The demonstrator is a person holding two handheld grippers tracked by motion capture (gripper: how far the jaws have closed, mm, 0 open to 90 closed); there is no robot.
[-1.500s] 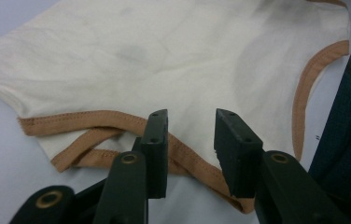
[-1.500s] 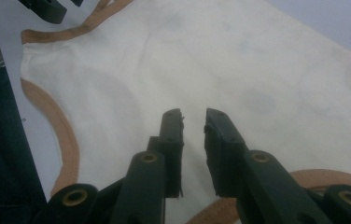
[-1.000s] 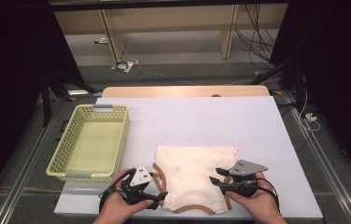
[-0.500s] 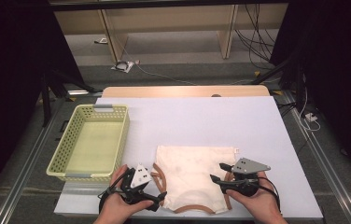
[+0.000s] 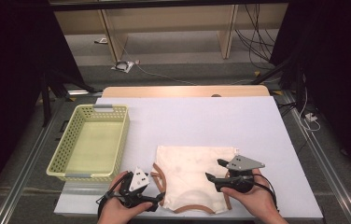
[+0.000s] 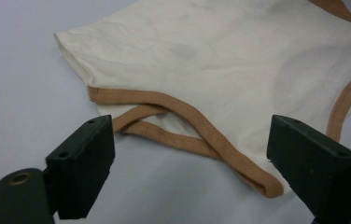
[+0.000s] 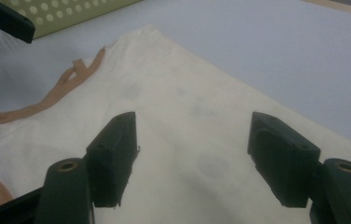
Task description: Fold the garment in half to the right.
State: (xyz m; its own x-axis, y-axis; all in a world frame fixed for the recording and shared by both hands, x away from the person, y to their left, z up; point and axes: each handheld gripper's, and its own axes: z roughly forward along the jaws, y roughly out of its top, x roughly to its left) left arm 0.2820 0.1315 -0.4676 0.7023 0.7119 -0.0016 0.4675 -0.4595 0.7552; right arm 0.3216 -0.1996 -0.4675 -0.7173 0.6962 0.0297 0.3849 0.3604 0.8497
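A cream sleeveless garment (image 5: 190,172) with brown trim lies flat near the table's front edge. My left gripper (image 5: 158,200) rests at its left corner. Its jaws have just been closing and still stand open, with the brown strap (image 6: 183,140) lying on the table between them, untouched by the pads. My right gripper (image 5: 214,169) hovers over the garment's right side. Its jaws have just been opening and stand wide above the cream cloth (image 7: 187,93), gripping nothing. The left gripper (image 6: 190,128) and the right gripper (image 7: 192,119) both look across the fabric.
A pale yellow perforated basket (image 5: 92,140), with nothing in it, stands at the table's left; its wall (image 7: 71,9) is seen from the right gripper view too. The white tabletop (image 5: 201,121) stretches bare behind the garment. Metal rails run along both sides, cables lie on the floor beyond.
The right gripper's jaws stand wider apart than a second ago. Both hands have hardly shifted, and the garment lies as before.
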